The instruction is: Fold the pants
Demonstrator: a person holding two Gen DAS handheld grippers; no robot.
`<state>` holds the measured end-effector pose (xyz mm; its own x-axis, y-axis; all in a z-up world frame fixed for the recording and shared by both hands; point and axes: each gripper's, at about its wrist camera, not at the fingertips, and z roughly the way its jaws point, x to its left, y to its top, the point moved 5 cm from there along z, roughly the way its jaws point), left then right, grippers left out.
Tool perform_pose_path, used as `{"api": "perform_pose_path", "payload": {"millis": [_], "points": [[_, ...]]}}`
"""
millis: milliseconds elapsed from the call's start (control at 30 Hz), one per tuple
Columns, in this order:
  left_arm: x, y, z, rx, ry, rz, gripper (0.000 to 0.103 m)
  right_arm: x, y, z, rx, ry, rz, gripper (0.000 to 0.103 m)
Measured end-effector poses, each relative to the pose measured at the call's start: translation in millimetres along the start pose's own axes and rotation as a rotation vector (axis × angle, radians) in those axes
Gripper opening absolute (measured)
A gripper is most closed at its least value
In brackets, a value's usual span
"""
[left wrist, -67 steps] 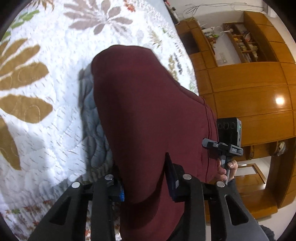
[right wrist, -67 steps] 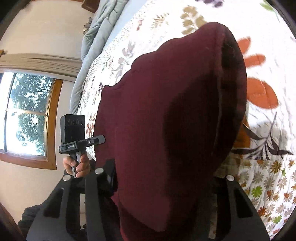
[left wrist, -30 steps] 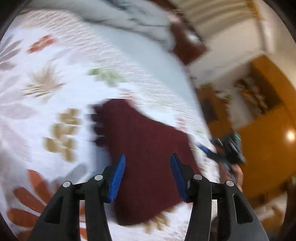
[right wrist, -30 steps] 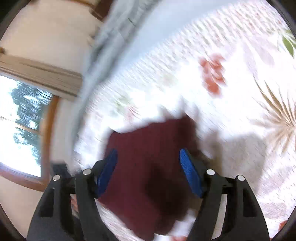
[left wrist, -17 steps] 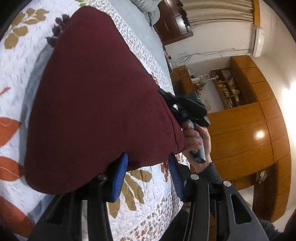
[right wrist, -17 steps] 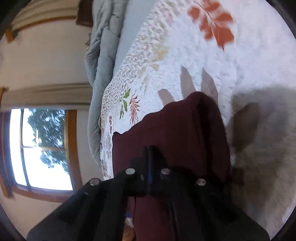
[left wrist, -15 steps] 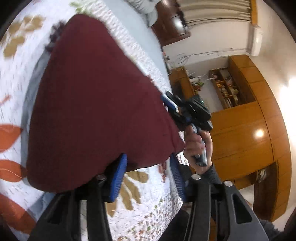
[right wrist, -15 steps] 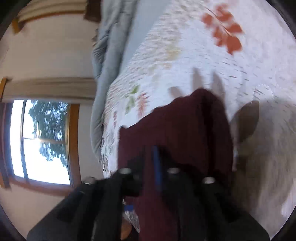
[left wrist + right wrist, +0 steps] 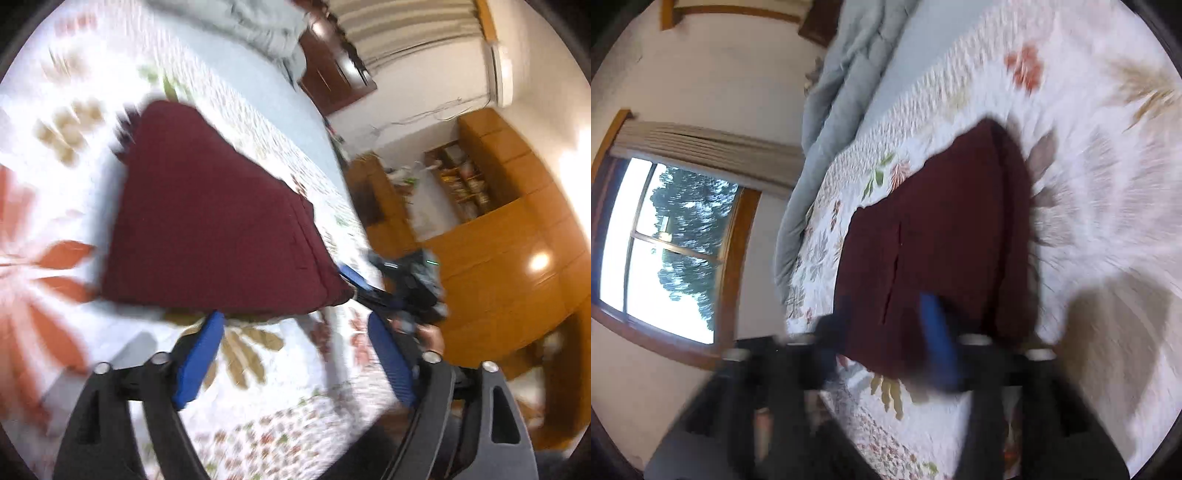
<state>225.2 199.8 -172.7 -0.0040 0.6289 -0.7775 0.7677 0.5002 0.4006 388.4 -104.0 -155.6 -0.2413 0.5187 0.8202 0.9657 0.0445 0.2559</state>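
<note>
while both views are smeared by motion, the folded maroon pants are seen lying flat on the floral quilt, near its front edge. only in the left wrist view are the wooden cabinets shown to the right of the pants, along with the right gripper, whose blue tip is seen at the pants' near right corner with a hand behind it. only in the right wrist view is a window shown to the left of the pants, with a grey blanket bunched beyond them.

the pants are folded into a compact block; in the left wrist view its long axis is seen running from the near edge away towards the far left, with a seamed edge along the right side. in the right wrist view a pocket slit is seen on top, running along that same axis.

the left gripper is angled downward over the quilt just in front of the pants; its blue fingers are spread wide and opening, with only quilt between them. the right gripper is likewise tilted down at the pants' near edge, its jaws opening; through the blur, it cannot be told whether the cloth is between its pads.
</note>
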Motion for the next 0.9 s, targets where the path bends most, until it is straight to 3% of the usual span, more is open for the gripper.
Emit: {"api": "perform_pose_path", "payload": {"millis": [100, 133, 233, 367, 400, 500, 600, 800, 900], "points": [[-28.1, -21.0, -39.8, -0.088, 0.230, 0.099, 0.088, 21.8, -31.7, -23.8, -0.062, -0.145, -0.099, 0.088], [-38.7, -33.1, -55.8, -0.125, 0.323, 0.125, 0.088, 29.4, -50.5, -37.1, -0.087, -0.202, -0.130, 0.091], [-53.9, -59.5, -91.0, -0.190, 0.507, 0.162, 0.089, 45.2, -103.3, -58.4, -0.159, -0.334, -0.144, 0.099], [-77.0, -96.5, -116.2, -0.211, 0.726, 0.226, 0.089, 50.2, -166.2, -59.2, -0.185, -0.490, -0.117, 0.100], [-86.9, -109.5, -119.2, -0.193, 0.795, 0.272, 0.089, 52.7, -177.9, -59.8, -0.193, -0.521, -0.111, 0.100], [-109.9, -137.6, -128.8, -0.154, 0.909, 0.344, 0.089, 62.9, -221.9, -88.5, -0.244, -0.579, -0.139, 0.100], [-133.7, -162.8, -140.6, -0.179, 0.845, 0.356, 0.089, 92.0, -252.9, -104.4, -0.304, -0.634, -0.243, 0.100], [-176.4, -182.0, -178.8, -0.262, 0.793, 0.371, 0.089, 164.7, -294.7, -133.1, -0.371, -0.685, -0.423, 0.100], [-200.6, -185.9, -193.6, -0.295, 0.813, 0.422, 0.089, 207.6, -310.6, -150.0, -0.436, -0.698, -0.544, 0.100]]}}
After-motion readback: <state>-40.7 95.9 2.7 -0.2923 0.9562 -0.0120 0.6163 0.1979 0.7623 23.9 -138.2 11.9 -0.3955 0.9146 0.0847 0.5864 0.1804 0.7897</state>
